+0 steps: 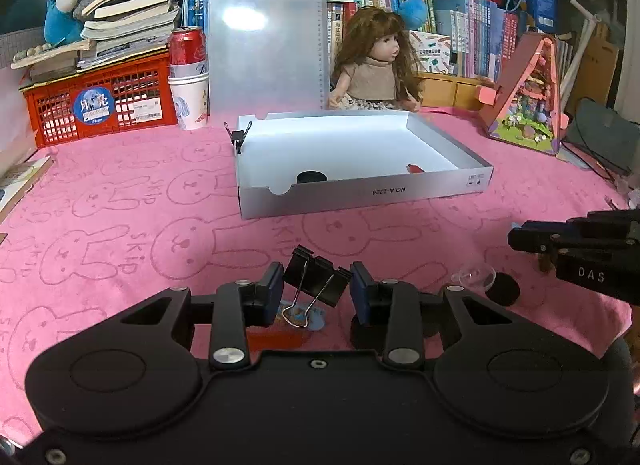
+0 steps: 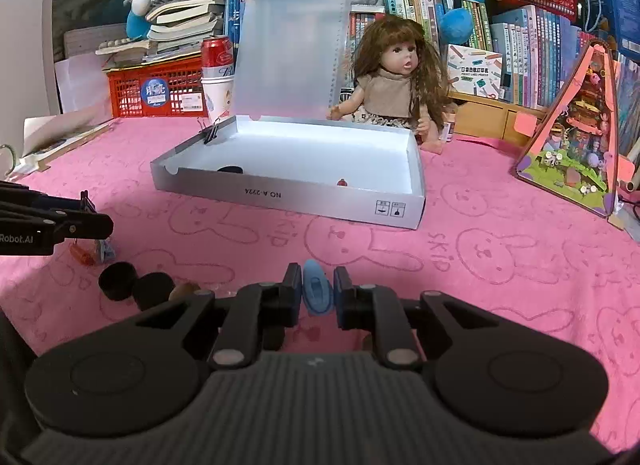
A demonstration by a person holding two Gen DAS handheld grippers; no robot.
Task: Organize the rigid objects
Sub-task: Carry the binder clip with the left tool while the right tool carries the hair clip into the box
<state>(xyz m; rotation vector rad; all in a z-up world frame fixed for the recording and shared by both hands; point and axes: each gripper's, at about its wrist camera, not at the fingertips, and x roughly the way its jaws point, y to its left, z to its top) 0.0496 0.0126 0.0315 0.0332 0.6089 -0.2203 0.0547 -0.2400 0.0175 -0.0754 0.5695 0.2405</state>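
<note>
My left gripper [image 1: 317, 291] is shut on a black binder clip [image 1: 316, 279], held tilted above the pink cloth with its wire handles hanging toward me. My right gripper [image 2: 317, 291] is shut on a small blue plastic piece [image 2: 317, 292] standing upright between the pads. Ahead lies an open white box [image 1: 360, 195] [image 2: 288, 195]; a black round cap [image 1: 311, 177] and a small red item [image 1: 414, 169] lie inside, and a binder clip [image 1: 239, 137] sits on its far left corner. The right gripper shows at the right edge of the left wrist view, and the left gripper at the left edge of the right wrist view.
On the cloth near me lie two black caps [image 2: 134, 285], a clear dome piece [image 1: 474, 277], an orange piece [image 2: 82, 255] and a red card [image 1: 276, 339]. Behind the box stand a doll [image 1: 380, 61], a clipboard [image 1: 266, 37], a red crate [image 1: 100, 101], cups with a can [image 1: 188, 77] and a toy house [image 1: 528, 97].
</note>
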